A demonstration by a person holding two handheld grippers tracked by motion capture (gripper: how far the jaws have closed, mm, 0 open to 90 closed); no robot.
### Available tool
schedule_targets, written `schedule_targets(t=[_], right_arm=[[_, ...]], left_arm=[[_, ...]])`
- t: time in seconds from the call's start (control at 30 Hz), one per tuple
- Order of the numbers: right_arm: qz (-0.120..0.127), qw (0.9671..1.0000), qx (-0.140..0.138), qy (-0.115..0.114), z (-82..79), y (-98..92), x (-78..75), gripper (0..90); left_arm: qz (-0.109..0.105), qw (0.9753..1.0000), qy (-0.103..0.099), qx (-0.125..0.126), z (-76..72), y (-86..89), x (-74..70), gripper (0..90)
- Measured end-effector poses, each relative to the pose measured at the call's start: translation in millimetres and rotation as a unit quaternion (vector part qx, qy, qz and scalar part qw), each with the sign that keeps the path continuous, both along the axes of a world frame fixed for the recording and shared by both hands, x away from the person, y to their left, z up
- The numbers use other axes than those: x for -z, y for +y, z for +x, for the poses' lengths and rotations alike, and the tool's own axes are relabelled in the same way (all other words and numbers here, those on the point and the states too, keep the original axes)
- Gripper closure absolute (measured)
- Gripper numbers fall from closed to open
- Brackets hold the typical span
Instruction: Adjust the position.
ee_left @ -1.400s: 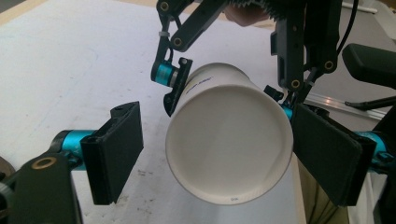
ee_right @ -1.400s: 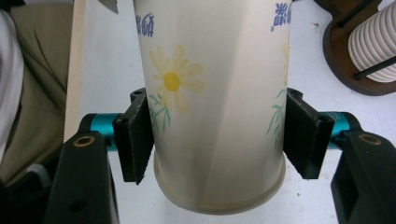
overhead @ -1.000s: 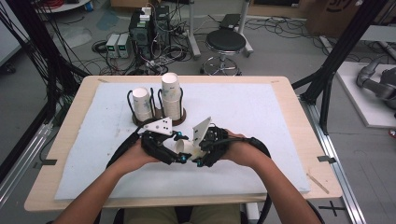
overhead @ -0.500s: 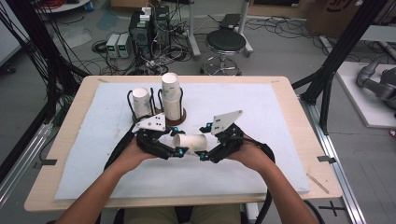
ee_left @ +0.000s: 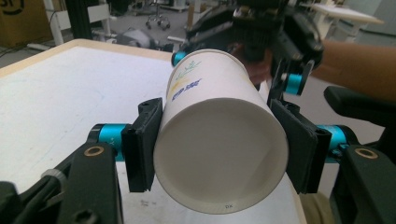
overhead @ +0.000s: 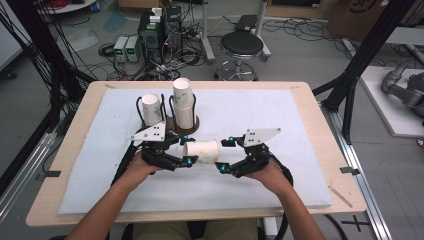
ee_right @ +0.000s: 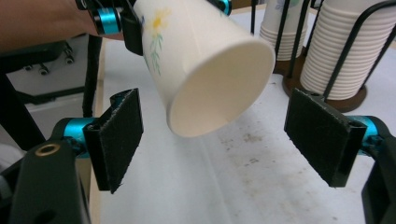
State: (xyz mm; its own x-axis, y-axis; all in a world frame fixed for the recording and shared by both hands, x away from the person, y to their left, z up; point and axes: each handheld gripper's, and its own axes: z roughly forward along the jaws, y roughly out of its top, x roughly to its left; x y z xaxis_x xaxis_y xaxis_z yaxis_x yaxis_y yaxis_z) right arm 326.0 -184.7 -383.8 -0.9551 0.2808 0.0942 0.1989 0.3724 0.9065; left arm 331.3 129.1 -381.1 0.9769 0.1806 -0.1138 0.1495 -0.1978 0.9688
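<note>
Since half a second ago the right gripper (overhead: 227, 155) has been drawn a little rightward, off the cup (overhead: 201, 151); a second ago both grippers were bunched together over the mat (overhead: 300, 150). The cup is unchanged in place, held on its side above the mat.

Nearest: the left gripper (overhead: 185, 150) is clamped on the cup, both pads pressed against the wall near the closed base, as seen in the left gripper view (ee_left: 219, 140). The cup's open mouth is turned toward the right gripper. In the right gripper view the jaws stand wide apart (ee_right: 212, 144), with the cup (ee_right: 210, 60) ahead of them and touched by neither pad.

Print on the cup: a floral sprig in green and yellow, and small blue lettering, too blurred to be read. Small marks on the base rim, not legible.

Just behind the grippers: a cup holder (overhead: 172, 122) with black wire uprights, carrying two stacks of cups (overhead: 183, 102), close behind the left gripper. Scuff marks are noted on the mat.

Beyond the table: a stool (overhead: 242, 46), and boxes (overhead: 126, 47) with cables on the floor.
</note>
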Motion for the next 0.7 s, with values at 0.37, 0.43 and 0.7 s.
schedule_targets(t=[0.37, 0.43, 0.7], right_arm=[[0.038, 0.9984, -0.031, 0.029, 0.6, 4.0, 10.6, 20.6], [0.04, 0.9981, -0.035, 0.032, 0.6, 4.1, 10.7, 20.9], [0.052, 0.9963, -0.058, 0.036, 1.8, 5.8, 11.6, 24.7]], left_arm=[[-0.006, 0.9993, -0.008, 0.035, -5.9, -4.4, 1.6, 37.4], [-0.009, 0.9992, -0.011, 0.039, -6.3, -4.2, 1.2, 37.4], [-0.015, 0.9985, -0.017, 0.049, -7.0, -4.4, 0.8, 37.3]])
